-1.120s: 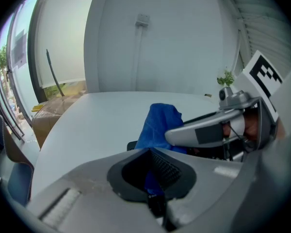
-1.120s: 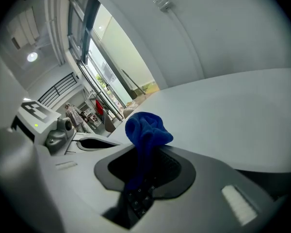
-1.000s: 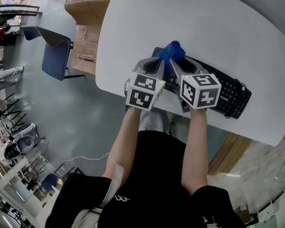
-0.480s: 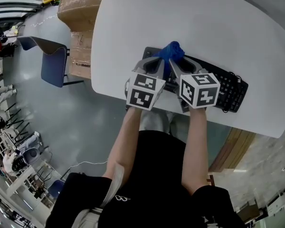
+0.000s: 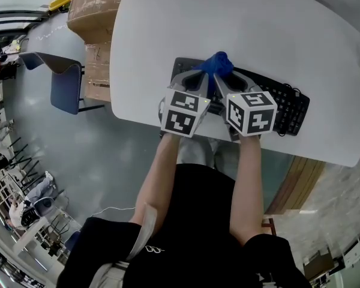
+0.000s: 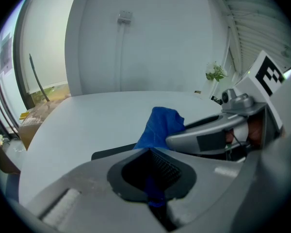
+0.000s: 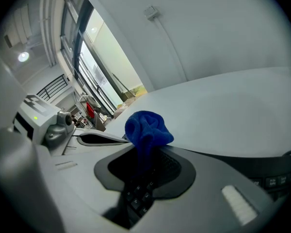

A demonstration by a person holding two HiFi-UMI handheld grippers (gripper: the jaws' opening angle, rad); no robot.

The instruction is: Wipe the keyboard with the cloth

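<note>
Near the front edge of the white table (image 5: pixel 240 23), a black keyboard (image 5: pixel 288 107) lies at a slant, its right end close to that edge and its left end under the two grippers. The blue cloth (image 5: pixel 216 65) is bunched in a lump on the left part of the keyboard, between the two tools. The left gripper (image 6: pixel 150 152) has its jaws closed on the cloth: a thin blue strip runs down the slit between them, and the rest of the cloth rises just past the tips. The right gripper (image 7: pixel 144 152) pinches the same lump from the other side, its jaws drawn in on a hanging fold, with keys showing through the narrow gap below. The two grippers meet at the cloth, their jaw tips nearly touching. To the right, most of the keyboard's length lies bare. Beyond the keyboard the tabletop is wide and bare out to its far curved edge, and a strip of bare top also lies between the keyboard's left end and the table's left edge. On the floor past that edge stand cardboard boxes (image 5: pixel 93 8) and a blue chair (image 5: pixel 65 83).
</note>
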